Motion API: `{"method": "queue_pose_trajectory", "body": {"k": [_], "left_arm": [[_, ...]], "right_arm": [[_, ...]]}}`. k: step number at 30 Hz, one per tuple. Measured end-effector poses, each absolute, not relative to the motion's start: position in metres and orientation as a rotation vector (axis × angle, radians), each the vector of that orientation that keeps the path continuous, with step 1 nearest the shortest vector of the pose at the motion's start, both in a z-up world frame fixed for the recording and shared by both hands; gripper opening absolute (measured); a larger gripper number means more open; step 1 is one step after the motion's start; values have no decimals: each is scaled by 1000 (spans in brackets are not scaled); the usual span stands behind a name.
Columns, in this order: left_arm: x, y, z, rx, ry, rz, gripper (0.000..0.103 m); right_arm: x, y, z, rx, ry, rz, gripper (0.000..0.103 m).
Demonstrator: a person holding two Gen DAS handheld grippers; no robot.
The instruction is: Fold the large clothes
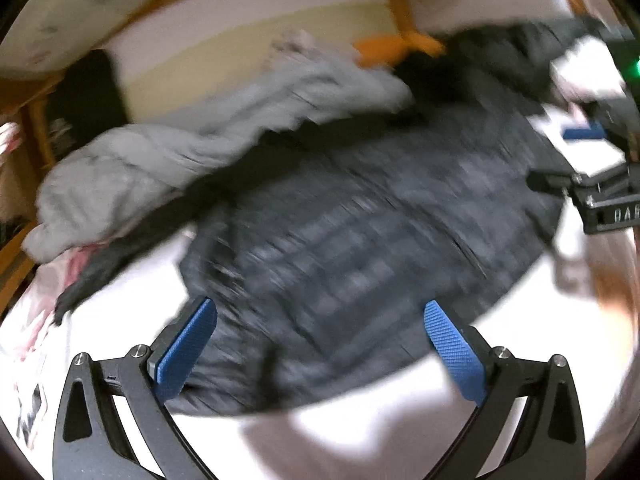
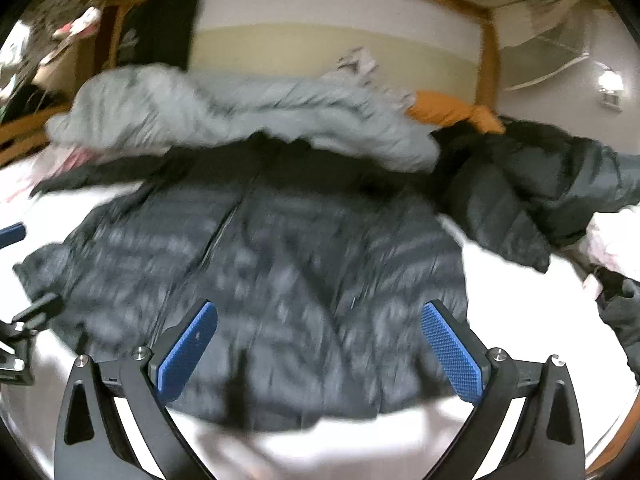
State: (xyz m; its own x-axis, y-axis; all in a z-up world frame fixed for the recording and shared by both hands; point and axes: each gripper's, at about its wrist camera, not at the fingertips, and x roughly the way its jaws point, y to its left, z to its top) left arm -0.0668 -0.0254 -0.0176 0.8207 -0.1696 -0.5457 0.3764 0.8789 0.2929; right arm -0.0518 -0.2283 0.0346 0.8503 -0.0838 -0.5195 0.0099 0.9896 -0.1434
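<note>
A dark quilted puffer jacket [image 1: 360, 232] lies spread flat on a white bed, front zip up; it also shows in the right wrist view [image 2: 280, 264]. My left gripper [image 1: 320, 348] hovers open and empty over the jacket's near hem. My right gripper [image 2: 318, 350] is open and empty above the same hem, and it shows at the right edge of the left wrist view [image 1: 600, 184]. Both views are motion-blurred.
A light grey puffer coat [image 2: 224, 120] lies behind the dark jacket. An orange garment [image 2: 452, 112] and another dark jacket [image 2: 532, 188] lie at the back right. Pink-white clothes [image 1: 36, 312] sit at the left. The white bed sheet [image 2: 520, 304] surrounds the jacket.
</note>
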Motion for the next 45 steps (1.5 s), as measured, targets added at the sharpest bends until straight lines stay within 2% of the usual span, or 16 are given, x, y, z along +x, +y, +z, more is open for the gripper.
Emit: {"method": "queue_pose_trajectory", "body": {"k": [5, 11, 17, 18, 19, 20, 21, 22, 23, 25, 31, 34, 36, 38, 39, 45], "left_arm": [[-82, -46, -45, 588, 590, -281, 103], [-66, -33, -45, 555, 575, -151, 103], [-31, -12, -44, 541, 551, -54, 103], [-29, -9, -43, 543, 540, -29, 103], [-25, -9, -43, 545, 532, -9, 101], [-23, -7, -43, 541, 523, 7, 86], [-22, -4, -43, 535, 525, 14, 70], [-20, -1, -43, 530, 542, 17, 29], [-19, 2, -44, 523, 559, 21, 10], [-27, 8, -38, 498, 550, 0, 8], [-66, 17, 0, 473, 541, -11, 7], [-79, 25, 9, 445, 570, -38, 14], [-80, 25, 12, 438, 575, -47, 25], [-75, 27, 17, 435, 553, -18, 71], [-69, 27, 21, 434, 540, 0, 77], [-15, 33, 38, 449, 556, -26, 80]], "right_arm": [[-76, -209, 8, -336, 656, -8, 103], [-79, -199, -18, -459, 724, -40, 103], [-53, -208, -14, -479, 679, -173, 103], [-48, -210, -13, -487, 665, -194, 100], [-42, -210, -13, -505, 644, -219, 84], [-38, -209, -13, -519, 637, -228, 73], [-35, -210, -15, -526, 642, -236, 48], [-31, -211, -18, -522, 658, -240, 27], [-28, -214, -19, -499, 682, -232, 20], [-32, -214, -17, -486, 680, -238, 9], [-78, -211, 12, -492, 632, -207, 8], [-103, -220, 21, -477, 636, -221, 8], [-116, -232, 27, -440, 644, -208, 8], [-117, -239, 37, -423, 636, -190, 8], [-113, -241, 41, -426, 634, -191, 8], [-59, -258, 70, -365, 612, -181, 8]]}}
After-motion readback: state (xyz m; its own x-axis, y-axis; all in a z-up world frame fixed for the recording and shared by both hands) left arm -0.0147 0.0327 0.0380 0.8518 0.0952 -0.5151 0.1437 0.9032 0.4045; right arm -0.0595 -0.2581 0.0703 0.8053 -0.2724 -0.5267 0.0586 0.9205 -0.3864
